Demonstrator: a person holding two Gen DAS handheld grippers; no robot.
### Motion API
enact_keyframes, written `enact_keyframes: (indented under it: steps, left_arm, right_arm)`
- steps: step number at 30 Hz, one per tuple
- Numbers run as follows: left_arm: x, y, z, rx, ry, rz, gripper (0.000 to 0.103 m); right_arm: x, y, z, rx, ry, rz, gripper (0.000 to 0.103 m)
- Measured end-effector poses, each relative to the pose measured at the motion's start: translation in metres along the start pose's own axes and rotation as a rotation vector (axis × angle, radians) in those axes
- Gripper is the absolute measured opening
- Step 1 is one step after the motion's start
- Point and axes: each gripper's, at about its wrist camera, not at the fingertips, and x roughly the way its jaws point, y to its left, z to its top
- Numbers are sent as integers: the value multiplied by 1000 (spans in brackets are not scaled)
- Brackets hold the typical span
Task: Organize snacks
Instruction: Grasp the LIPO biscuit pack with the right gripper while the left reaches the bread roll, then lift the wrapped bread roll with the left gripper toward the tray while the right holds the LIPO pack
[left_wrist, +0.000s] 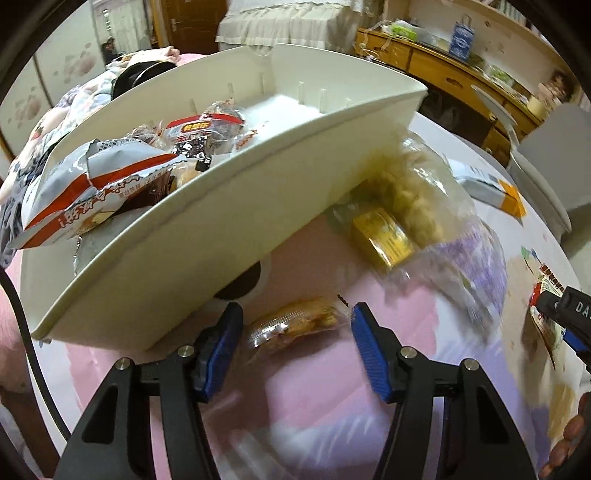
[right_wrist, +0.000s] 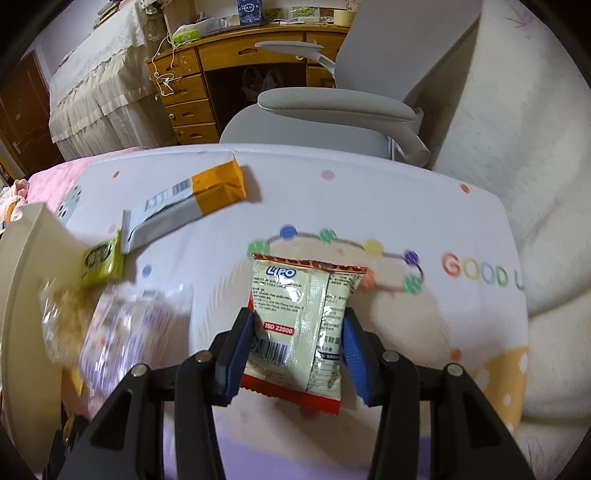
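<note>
Surface: bed (right_wrist: 369, 184) with dotted sheet
Right gripper (right_wrist: 299, 343): pinching Lipo packet (right_wrist: 303, 314)
Left gripper (left_wrist: 295, 332): pads spread around small clear packet (left_wrist: 291, 325), contact unclear
Bin (left_wrist: 221, 221): white, holding snacks

Lipo snack packet (right_wrist: 301, 325) clamped between right gripper (right_wrist: 299, 354) jaws above dotted bedsheet (right_wrist: 369, 192)

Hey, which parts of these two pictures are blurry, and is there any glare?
Left wrist view: the clear bag beside the white bin is smeared by motion, while the bin stays sharp. Right wrist view: that bag blurs at lower left; the Lipo packet between the fingers is sharp, with glare on its wrapper.
</note>
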Motion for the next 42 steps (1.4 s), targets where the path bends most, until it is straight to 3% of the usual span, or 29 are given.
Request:
enact_keyframes:
  steps: [18,30,42]
  left_arm:
    - [-102,17,-18,257,-68,-136,59]
    - [-164,81,-28,343,-119,-221,59]
    - [-200,146,6,359,-201,-279,59]
  right_arm:
    - [-106,-21,-89,66,19,65,47]
    - [-158,-5,-140,79,-2,155,47]
    - [-196,47,-178,73,-16,264,47]
